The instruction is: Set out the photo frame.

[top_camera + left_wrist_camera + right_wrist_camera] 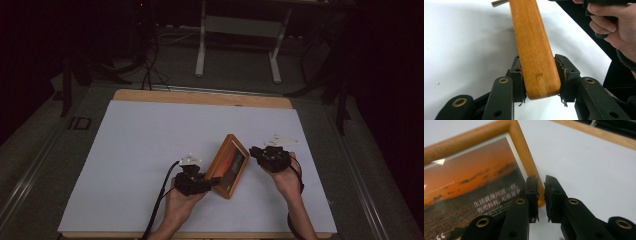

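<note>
A wooden picture frame [230,165] with an orange sunset photo lies slanted near the middle of the white sheet [150,135]. My left gripper [214,181] is shut on its near left edge. In the left gripper view both pads [565,72] press the frame's thick wooden side [531,37]. My right gripper [253,150] hovers at the frame's right side. In the right gripper view its jaws [541,185] stand a narrow gap apart beside the frame's wooden border [522,157], with nothing between them. The photo [474,177] carries white lettering.
The white sheet covers a wooden table whose far edge [200,96] shows bare. A short metal pin [499,3] sticks out beyond the frame. The person's other hand [614,27] is close on the right. A table stand [237,30] lies beyond, on dark floor.
</note>
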A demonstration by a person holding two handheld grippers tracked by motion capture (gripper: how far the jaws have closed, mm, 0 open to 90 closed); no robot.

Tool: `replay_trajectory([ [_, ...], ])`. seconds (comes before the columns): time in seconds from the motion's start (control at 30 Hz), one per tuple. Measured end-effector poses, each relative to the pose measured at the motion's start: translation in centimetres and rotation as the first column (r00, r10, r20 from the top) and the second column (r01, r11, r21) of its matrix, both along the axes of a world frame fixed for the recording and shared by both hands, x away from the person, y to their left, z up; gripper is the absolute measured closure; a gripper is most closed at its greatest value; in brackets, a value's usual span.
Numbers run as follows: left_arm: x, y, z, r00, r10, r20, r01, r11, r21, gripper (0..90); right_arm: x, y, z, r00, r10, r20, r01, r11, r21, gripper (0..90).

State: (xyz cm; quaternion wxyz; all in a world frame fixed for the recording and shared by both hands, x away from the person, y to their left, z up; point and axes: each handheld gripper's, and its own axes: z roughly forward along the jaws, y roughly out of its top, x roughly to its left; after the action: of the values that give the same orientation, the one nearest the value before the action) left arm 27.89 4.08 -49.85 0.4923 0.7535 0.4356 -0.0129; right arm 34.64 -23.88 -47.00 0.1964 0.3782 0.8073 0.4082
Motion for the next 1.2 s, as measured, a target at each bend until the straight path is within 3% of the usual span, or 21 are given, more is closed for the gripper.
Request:
replay_trajectory([
  [0.2, -0.2, -1.4, 0.7, 0.9987, -0.023, 0.046, 0.022, 0.9995, 0.024, 68.1, -1.0, -1.7, 1.4, 0.9989, 0.004, 0.046, -0.005, 1.0, 0.023, 77.8],
  [0.33, -0.5, -2.7, 1.3, 0.9952, -0.041, 0.089, 0.035, 0.9972, 0.067, 68.8, -1.8, -2.4, 2.3, 0.9964, 0.02, 0.082, -0.022, 0.999, 0.023, 75.8],
  [0.43, -0.5, -3.2, 1.7, 0.9917, -0.061, 0.113, 0.051, 0.9946, 0.09, 68.9, -2.4, -3.1, 3.0, 0.9947, 0.026, 0.1, -0.032, 0.998, 0.057, 74.8],
  [0.57, -0.2, -3.0, 1.6, 0.9921, -0.071, 0.104, 0.062, 0.9947, 0.082, 68.9, -2.5, -3.2, 3.6, 0.9935, 0.038, 0.107, -0.044, 0.998, 0.053, 73.4],
  [0.73, 0.1, -2.9, 1.7, 0.9864, -0.103, 0.128, 0.091, 0.991, 0.099, 68.9, -2.3, -2.9, 4.0, 0.9923, 0.06, 0.109, -0.065, 0.997, 0.04, 72.2],
  [0.83, 0.2, -2.8, 2.0, 0.9776, -0.132, 0.163, 0.115, 0.9869, 0.114, 68.9, -2.3, -2.7, 4.1, 0.9916, 0.073, 0.107, -0.077, 0.996, 0.033, 70.7],
  [1.0, 0.6, -1.9, 2.9, 0.9696, -0.156, 0.189, 0.137, 0.9847, 0.108, 68.9, -2.3, -2.5, 4.1, 0.9903, 0.087, 0.109, -0.091, 0.995, 0.031, 69.9],
  [1.07, 0.7, -1.5, 3.4, 0.9629, -0.171, 0.209, 0.15, 0.982, 0.115, 68.9, -2.3, -2.4, 4.0, 0.9901, 0.092, 0.106, -0.095, 0.995, 0.028, 69.7],
  [1.1, 0.7, -1.2, 4.0, 0.9563, -0.182, 0.229, 0.158, 0.9802, 0.119, 68.9, -2.4, -2.2, 3.9, 0.9885, 0.109, 0.105, -0.11, 0.994, 0.008, 68.8],
  [1.2, 0.9, -0.9, 4.7, 0.9512, -0.19, 0.243, 0.166, 0.9792, 0.117, 68.9, -2.5, -1.9, 3.8, 0.9858, 0.129, 0.107, -0.13, 0.992, -0.006, 68.3],
])
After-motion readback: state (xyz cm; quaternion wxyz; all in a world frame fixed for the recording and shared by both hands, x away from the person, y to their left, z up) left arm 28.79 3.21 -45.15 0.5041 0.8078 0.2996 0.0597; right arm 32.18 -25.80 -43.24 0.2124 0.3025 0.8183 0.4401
